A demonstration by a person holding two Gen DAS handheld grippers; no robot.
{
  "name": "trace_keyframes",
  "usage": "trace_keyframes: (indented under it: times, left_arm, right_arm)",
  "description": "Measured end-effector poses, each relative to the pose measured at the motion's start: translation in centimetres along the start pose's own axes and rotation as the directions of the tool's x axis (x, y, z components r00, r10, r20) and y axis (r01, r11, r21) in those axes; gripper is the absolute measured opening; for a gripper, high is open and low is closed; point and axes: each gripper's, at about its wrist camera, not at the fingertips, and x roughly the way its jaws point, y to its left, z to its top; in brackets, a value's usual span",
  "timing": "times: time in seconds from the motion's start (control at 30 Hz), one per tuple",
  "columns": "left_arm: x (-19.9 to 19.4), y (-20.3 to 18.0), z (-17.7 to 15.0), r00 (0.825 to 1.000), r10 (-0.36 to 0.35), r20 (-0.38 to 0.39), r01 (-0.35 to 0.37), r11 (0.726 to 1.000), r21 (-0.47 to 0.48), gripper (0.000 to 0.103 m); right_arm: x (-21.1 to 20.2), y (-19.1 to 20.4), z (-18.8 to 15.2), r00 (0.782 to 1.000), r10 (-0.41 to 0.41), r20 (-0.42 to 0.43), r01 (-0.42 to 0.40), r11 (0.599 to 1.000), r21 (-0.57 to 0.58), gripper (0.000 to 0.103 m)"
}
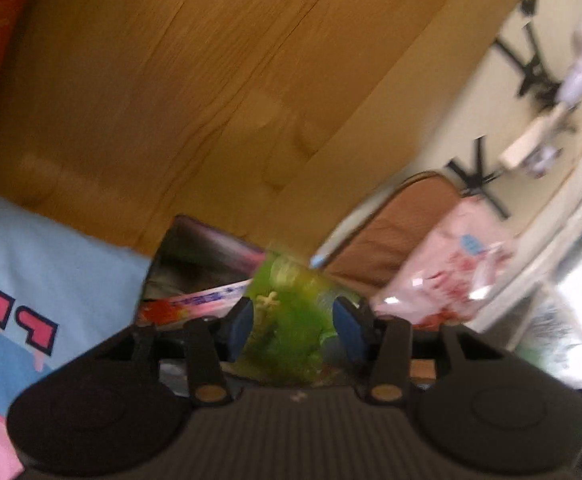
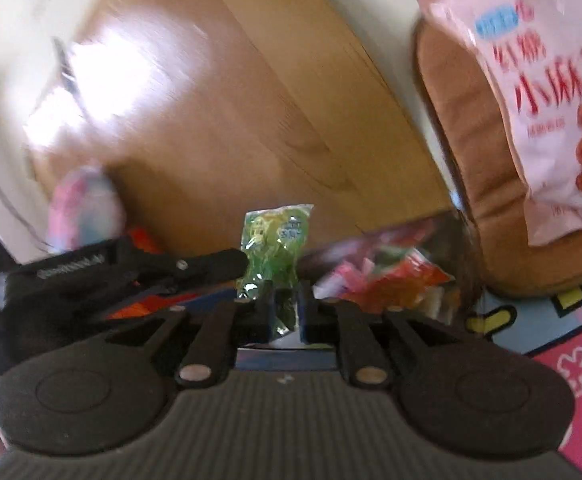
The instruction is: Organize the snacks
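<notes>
In the left wrist view a green snack packet (image 1: 291, 312) fills the gap between the blue pads (image 1: 240, 326) of my left gripper (image 1: 295, 328), which is shut on it. In the right wrist view my right gripper (image 2: 285, 312) is shut on the lower end of a green packet (image 2: 277, 240) that stands up from its narrow jaws. The black left gripper (image 2: 131, 276) reaches in from the left, its tip at that packet's edge. I cannot tell whether both hold the same packet. Behind lies a dark box (image 1: 195, 256) of mixed snacks (image 2: 387, 280).
A large pink snack bag (image 2: 551, 100) leans on a brown cushion (image 2: 463, 168), also seen as the pink bag (image 1: 451, 272) at right. A light blue and pink cartoon mat (image 1: 31, 280) covers the near floor. Wooden floor (image 2: 231, 120) lies beyond. A pink-blue object (image 2: 87, 208) sits at left.
</notes>
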Motion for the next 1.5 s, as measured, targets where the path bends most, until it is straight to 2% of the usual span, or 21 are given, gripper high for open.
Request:
trace_keyframes:
  times: [0.03, 0.13, 0.2, 0.27, 0.33, 0.43, 0.5, 0.57, 0.6, 0.7, 0.83, 1.0, 1.23, 1.4, 1.5]
  left_arm:
    - [-0.2, 0.1, -0.2, 1.000, 0.015, 0.003, -0.015, 1.000, 0.005, 0.044]
    - [-2.5, -0.3, -1.2, 0.999, 0.010, 0.044, -0.011, 0.999, 0.038, 0.046]
    - [-4.9, -0.9, -2.4, 0.996, 0.026, 0.080, -0.032, 0.997, 0.075, 0.048]
    - [-7.3, -1.8, -4.3, 0.993, 0.047, 0.110, -0.060, 0.991, 0.116, 0.051]
    - [-9.3, -2.2, -6.1, 0.989, 0.067, 0.134, -0.087, 0.985, 0.150, 0.062]
    - [-10.9, -2.7, -10.2, 0.981, 0.144, 0.131, -0.169, 0.963, 0.208, 0.072]
    - [-11.3, -2.9, -12.9, 0.967, 0.218, 0.132, -0.246, 0.937, 0.249, 0.074]
    - [-11.7, -3.0, -15.1, 0.940, 0.307, 0.150, -0.338, 0.899, 0.280, 0.075]
    - [-12.0, -2.9, -15.9, 0.930, 0.334, 0.152, -0.364, 0.888, 0.281, 0.079]
    - [-12.7, -2.9, -17.7, 0.921, 0.363, 0.141, -0.389, 0.882, 0.266, 0.090]
    - [-13.2, -3.8, -20.0, 0.899, 0.402, 0.174, -0.438, 0.841, 0.318, 0.096]
    - [-13.5, -4.2, -21.0, 0.877, 0.435, 0.205, -0.481, 0.808, 0.341, 0.097]
    - [-13.7, -4.4, -21.3, 0.855, 0.467, 0.224, -0.518, 0.786, 0.337, 0.101]
    - [-13.7, -4.1, -21.1, 0.852, 0.474, 0.221, -0.523, 0.790, 0.322, 0.103]
    - [-13.7, -3.9, -21.0, 0.857, 0.472, 0.208, -0.516, 0.796, 0.316, 0.103]
  right_arm:
    - [0.5, -0.2, -0.2, 1.000, -0.022, -0.002, 0.022, 1.000, -0.005, 0.012]
    - [-1.3, -0.3, -0.3, 0.995, -0.055, 0.080, 0.057, 0.998, -0.022, 0.037]
    - [-3.5, -0.4, -0.6, 0.990, -0.053, 0.128, 0.055, 0.998, -0.012, 0.038]
    - [-5.7, -0.6, -1.3, 0.990, -0.057, 0.132, 0.058, 0.998, -0.002, 0.038]
    - [-7.7, -0.5, -2.5, 0.992, -0.055, 0.117, 0.055, 0.998, 0.002, 0.038]
    - [-9.7, 0.0, -4.8, 0.992, -0.085, 0.095, 0.086, 0.996, -0.009, 0.042]
    - [-10.6, 0.4, -6.8, 0.989, -0.125, 0.074, 0.127, 0.992, -0.021, 0.043]
    - [-11.5, 0.8, -8.9, 0.984, -0.169, 0.055, 0.171, 0.985, -0.029, 0.043]
    - [-12.0, 1.0, -9.8, 0.980, -0.191, 0.054, 0.193, 0.980, -0.041, 0.044]
    - [-13.4, 1.4, -12.1, 0.967, -0.252, 0.045, 0.255, 0.965, -0.063, 0.047]
    - [-14.6, 2.5, -13.6, 0.957, -0.283, 0.069, 0.290, 0.949, -0.125, 0.051]
    - [-15.3, 2.3, -14.2, 0.952, -0.294, 0.079, 0.303, 0.943, -0.137, 0.053]
    - [-15.7, 1.6, -14.3, 0.952, -0.294, 0.081, 0.300, 0.950, -0.081, 0.053]
    - [-15.5, 2.0, -14.4, 0.950, -0.304, 0.069, 0.310, 0.944, -0.110, 0.053]
    - [-15.4, 2.2, -14.4, 0.949, -0.309, 0.069, 0.315, 0.941, -0.121, 0.054]
